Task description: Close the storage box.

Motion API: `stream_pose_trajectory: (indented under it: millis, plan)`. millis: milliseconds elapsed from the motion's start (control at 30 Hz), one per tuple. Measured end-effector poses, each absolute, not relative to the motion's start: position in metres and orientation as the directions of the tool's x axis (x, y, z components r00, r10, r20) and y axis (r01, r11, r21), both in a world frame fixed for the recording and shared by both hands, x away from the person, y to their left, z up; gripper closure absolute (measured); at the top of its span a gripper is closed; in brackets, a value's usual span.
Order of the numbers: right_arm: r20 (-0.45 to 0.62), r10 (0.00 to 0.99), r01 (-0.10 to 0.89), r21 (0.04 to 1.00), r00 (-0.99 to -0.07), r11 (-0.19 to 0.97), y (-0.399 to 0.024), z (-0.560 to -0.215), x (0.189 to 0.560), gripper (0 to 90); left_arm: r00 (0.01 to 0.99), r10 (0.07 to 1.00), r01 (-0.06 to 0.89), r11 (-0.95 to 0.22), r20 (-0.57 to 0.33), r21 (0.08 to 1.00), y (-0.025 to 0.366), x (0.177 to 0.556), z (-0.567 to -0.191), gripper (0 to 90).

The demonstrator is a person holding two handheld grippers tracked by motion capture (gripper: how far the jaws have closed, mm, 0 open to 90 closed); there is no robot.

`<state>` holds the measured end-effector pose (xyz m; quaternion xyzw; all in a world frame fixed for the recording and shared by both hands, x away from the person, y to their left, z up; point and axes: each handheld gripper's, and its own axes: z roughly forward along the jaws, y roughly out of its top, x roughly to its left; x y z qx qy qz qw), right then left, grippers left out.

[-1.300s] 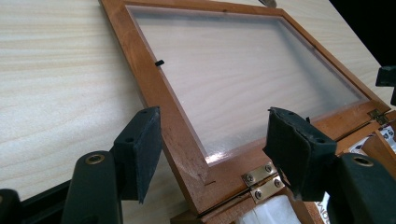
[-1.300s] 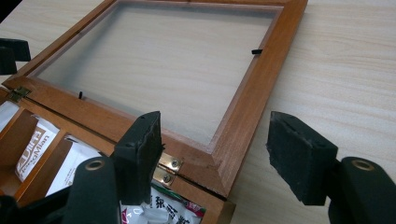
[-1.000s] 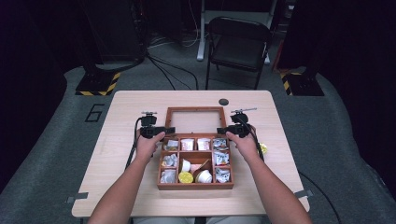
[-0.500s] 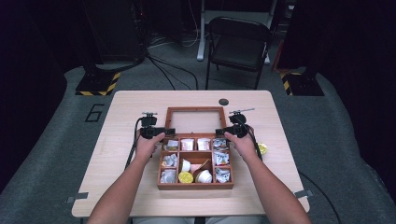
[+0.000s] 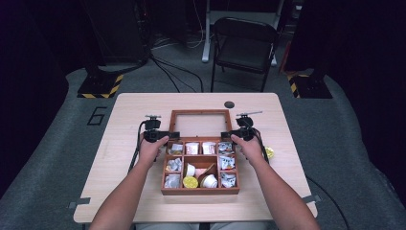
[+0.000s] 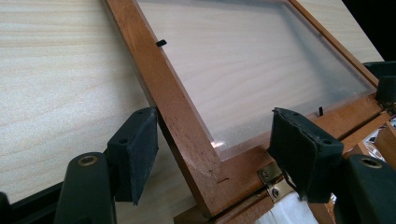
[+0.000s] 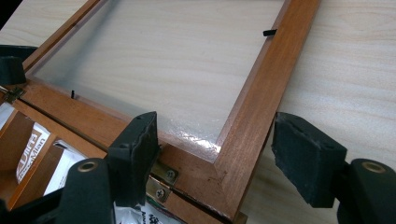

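A wooden compartment box (image 5: 200,190) stands mid-table, its glass-paned lid (image 5: 198,112) swung back flat on the table behind it. My left gripper (image 5: 171,135) straddles the lid's left hinge corner (image 6: 205,172). Its jaws have just been opening, and the pads (image 6: 135,154) stand clear of the frame. My right gripper (image 5: 227,135) straddles the right hinge corner (image 7: 233,168) in the same way. Its jaws have also just been opening, with a gap beside the outer pad (image 7: 306,158). The compartments hold sachets (image 5: 226,163), small cups (image 5: 209,180) and a yellow capsule (image 5: 190,182).
A small black round piece (image 5: 229,104) lies on the table behind the lid. A yellow item (image 5: 269,152) sits by the right wrist. A folding chair (image 5: 244,45) stands beyond the table's far edge. Bare tabletop (image 5: 129,110) lies left and right of the box.
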<state>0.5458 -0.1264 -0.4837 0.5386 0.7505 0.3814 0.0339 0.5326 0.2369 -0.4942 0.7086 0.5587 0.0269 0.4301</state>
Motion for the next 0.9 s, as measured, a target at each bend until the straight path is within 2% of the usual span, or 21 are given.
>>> stream_pose_trajectory:
  millis: [833,900]
  plan:
    - [0.421,0.817,0.802,0.592,-0.393,0.081,-0.130,-0.491,0.554,29.0,0.368,0.808,0.778,0.002,-0.460,0.628,0.237,0.536,-0.499,28.8]
    - [0.429,0.820,0.820,0.566,-0.379,0.083,-0.129,-0.489,0.556,28.7,0.365,0.801,0.781,0.013,-0.473,0.624,0.238,0.538,-0.501,28.5]
